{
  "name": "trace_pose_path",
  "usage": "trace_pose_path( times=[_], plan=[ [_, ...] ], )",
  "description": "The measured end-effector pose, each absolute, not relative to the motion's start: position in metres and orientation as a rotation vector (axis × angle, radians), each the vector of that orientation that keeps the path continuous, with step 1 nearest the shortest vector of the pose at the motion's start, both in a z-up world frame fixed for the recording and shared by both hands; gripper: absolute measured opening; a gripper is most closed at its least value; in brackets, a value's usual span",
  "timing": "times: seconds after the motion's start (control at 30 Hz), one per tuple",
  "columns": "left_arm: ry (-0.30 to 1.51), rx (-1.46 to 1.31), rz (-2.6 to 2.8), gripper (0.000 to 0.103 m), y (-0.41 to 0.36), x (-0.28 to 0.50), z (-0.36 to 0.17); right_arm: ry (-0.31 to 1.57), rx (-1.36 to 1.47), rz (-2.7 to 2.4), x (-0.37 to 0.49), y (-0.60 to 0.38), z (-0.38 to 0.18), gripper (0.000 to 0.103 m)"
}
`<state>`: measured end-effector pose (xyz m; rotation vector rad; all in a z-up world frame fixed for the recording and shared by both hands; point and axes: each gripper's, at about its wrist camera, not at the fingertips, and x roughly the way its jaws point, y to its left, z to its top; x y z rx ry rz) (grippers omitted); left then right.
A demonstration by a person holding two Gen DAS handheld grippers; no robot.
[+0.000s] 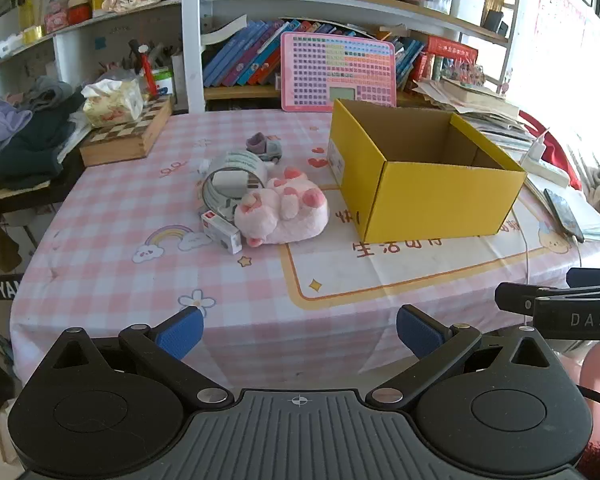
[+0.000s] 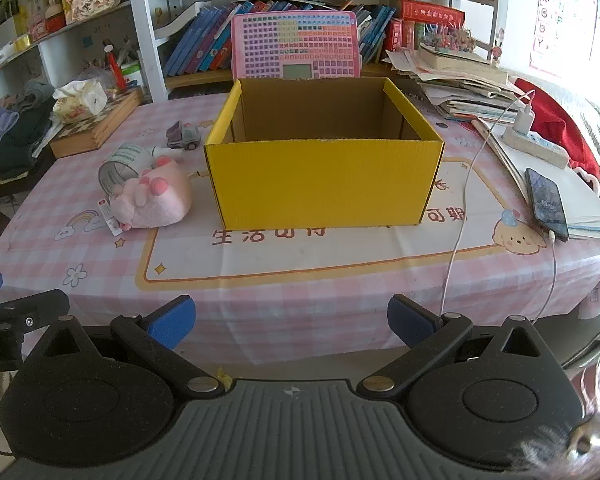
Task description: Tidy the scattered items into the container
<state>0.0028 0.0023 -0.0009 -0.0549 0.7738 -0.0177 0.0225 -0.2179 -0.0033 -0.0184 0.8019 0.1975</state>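
Left wrist view shows the yellow box [image 1: 424, 176] standing open-topped on the worktop [image 1: 120, 240], far ahead and to the right of the left tongs [image 1: 300, 334]. The box looks empty inside. Just left of it lies a little heap: a pink plush toy [image 1: 284, 210], a roll of tape [image 1: 230, 180] touching its back, a small white carton [image 1: 222, 232] touching its front, and a toy car [image 1: 266, 146] farther back.

The left tongs are wide open with nothing between the blue pads [image 1: 180, 334]. The right tongs [image 2: 292, 322] are wide open and empty too. Both hang over the near edge of the worktop, well apart from the heap and the box.

The cloth between the tongs and the box is bare, so there is open room there.

Right wrist view faces the box head on. It alone shows a phone [image 2: 546, 204] near the right edge and a white cable [image 2: 466, 184] running down beside the box. Only a corner of the carton shows there.
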Motion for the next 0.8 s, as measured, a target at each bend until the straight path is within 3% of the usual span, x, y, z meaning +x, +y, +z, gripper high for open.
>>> trace_pose_path(
  times=[0.8],
  plan=[
    [0.761,-0.055,-0.033,0.103,0.0064,-0.0032,-0.0003,0.831,0.064,0.24,0.0275,-0.2229,-0.0084,0.103]
  ],
)
